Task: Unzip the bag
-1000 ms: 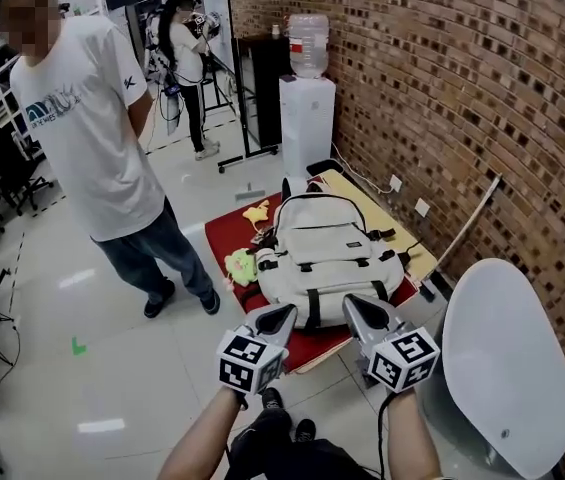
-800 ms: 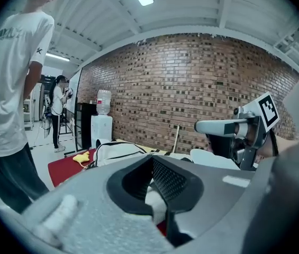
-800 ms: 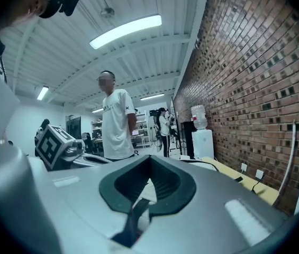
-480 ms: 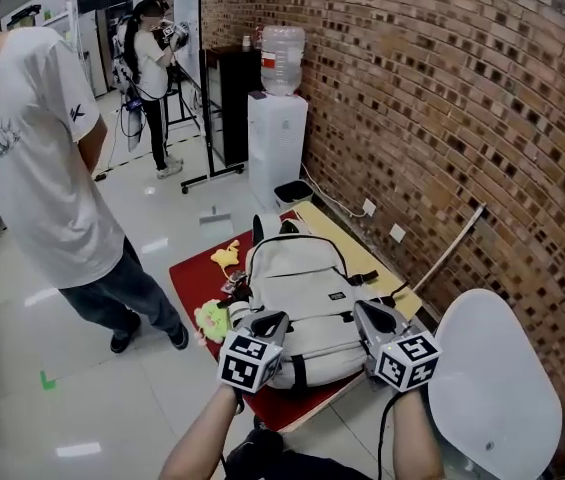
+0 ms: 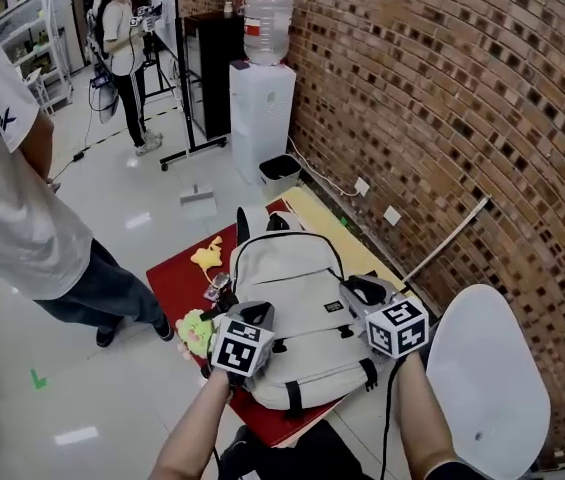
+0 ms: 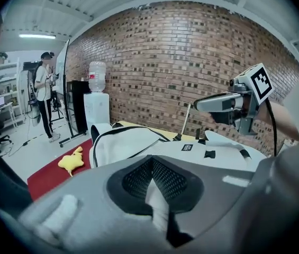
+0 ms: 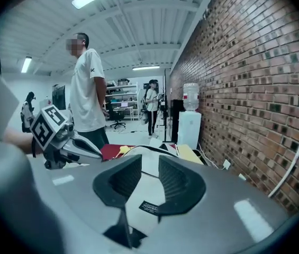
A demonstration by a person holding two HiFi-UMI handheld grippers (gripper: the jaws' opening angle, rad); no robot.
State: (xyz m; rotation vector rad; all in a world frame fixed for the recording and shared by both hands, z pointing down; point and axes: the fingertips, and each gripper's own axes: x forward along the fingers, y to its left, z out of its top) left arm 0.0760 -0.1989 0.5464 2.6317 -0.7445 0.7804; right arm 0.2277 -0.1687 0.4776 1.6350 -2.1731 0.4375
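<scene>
A cream backpack (image 5: 292,268) with black zip lines and straps lies flat on a red mat (image 5: 172,278) on the floor, also seen in the left gripper view (image 6: 133,142). My left gripper (image 5: 259,313) hovers over the bag's near left part. In its own view the left gripper (image 6: 151,160) has its tips touching, with nothing held. My right gripper (image 5: 357,286) hangs over the bag's right side by a black strap. In its own view the right gripper (image 7: 150,160) has its jaws opening, with only the bag's fabric (image 7: 150,187) showing below the gap.
A person (image 5: 12,198) stands at the left of the mat. A yellow toy (image 5: 205,253) and a green toy (image 5: 194,330) lie beside the bag. A white chair (image 5: 487,368) is at the near right, a water dispenser (image 5: 262,98) stands by the brick wall, and a pale stick (image 5: 442,243) leans there.
The view has closed in on the backpack. Both grippers have moved forward from its near edge to above it. The right gripper's jaws have parted.
</scene>
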